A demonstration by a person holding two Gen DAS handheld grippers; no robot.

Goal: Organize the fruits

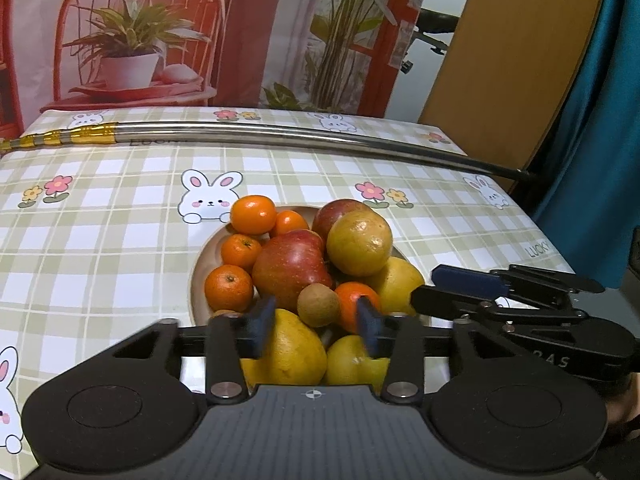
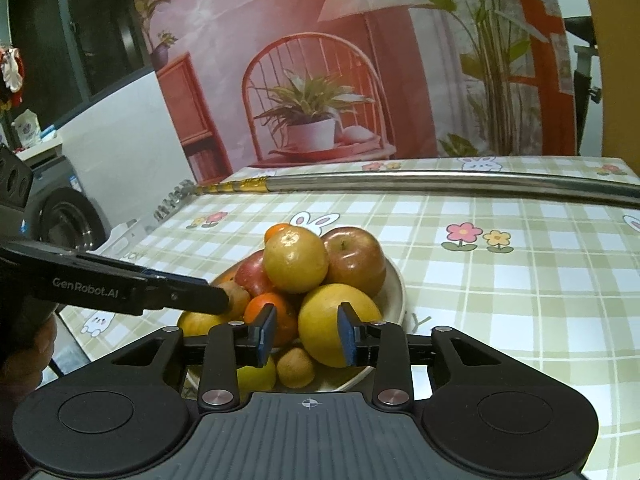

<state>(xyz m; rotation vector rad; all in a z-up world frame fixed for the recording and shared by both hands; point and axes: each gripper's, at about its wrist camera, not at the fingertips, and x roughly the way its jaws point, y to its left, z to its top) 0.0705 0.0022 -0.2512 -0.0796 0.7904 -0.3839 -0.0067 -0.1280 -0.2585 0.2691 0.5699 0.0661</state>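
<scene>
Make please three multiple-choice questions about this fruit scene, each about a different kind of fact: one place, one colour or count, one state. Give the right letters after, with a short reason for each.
1. Where does the metal pole lie?
A. across the table behind the plate
B. inside the plate
C. on the floor

2. What colour is the fruit at the top of the pile?
A. purple
B. yellow-green
C. white

3. How are the jaws of the right gripper?
A. shut on an apple
B. shut with nothing between them
C. open, holding nothing

Answers:
1. A: in both views the pole runs over the checked tablecloth beyond the plate.
2. B: its skin is yellow-green, next to the red apple.
3. C: the two blue pads stand apart, with a gap in front of the fruits and nothing gripped.
</scene>
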